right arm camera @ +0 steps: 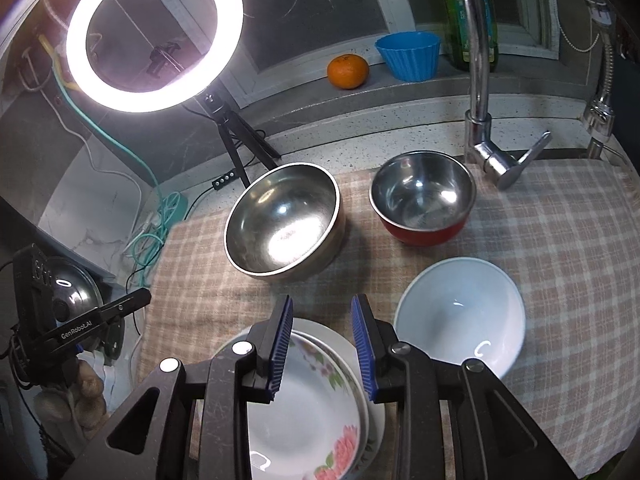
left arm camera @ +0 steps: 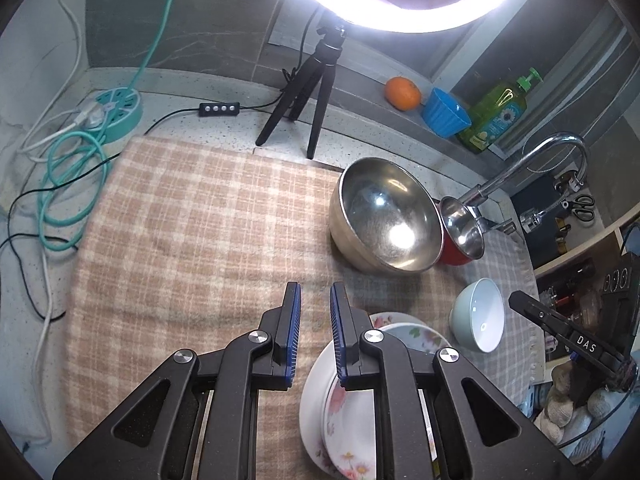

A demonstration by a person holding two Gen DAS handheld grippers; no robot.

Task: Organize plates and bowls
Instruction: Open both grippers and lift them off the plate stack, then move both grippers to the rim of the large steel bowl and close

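Two glossy floral plates (right arm camera: 304, 404) stacked beneath empty tools, left (left arm camera: 316, 296) near-closed, right (right arm camera: 320, 308) parted.

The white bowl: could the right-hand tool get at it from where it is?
Probably yes: the white bowl sits upright on the cloth just beside the right tool, nothing between them, rim uncovered.

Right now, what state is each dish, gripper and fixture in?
Plates: stacked on the cloth, empty.
Big steel bowl: upright, empty.
Red bowl: upright, empty.
Pale bowl: upright, empty.
Ring light: on.
Tap: no water running.
Left gripper: nearly shut, holding nothing.
Right gripper: open, holding nothing.
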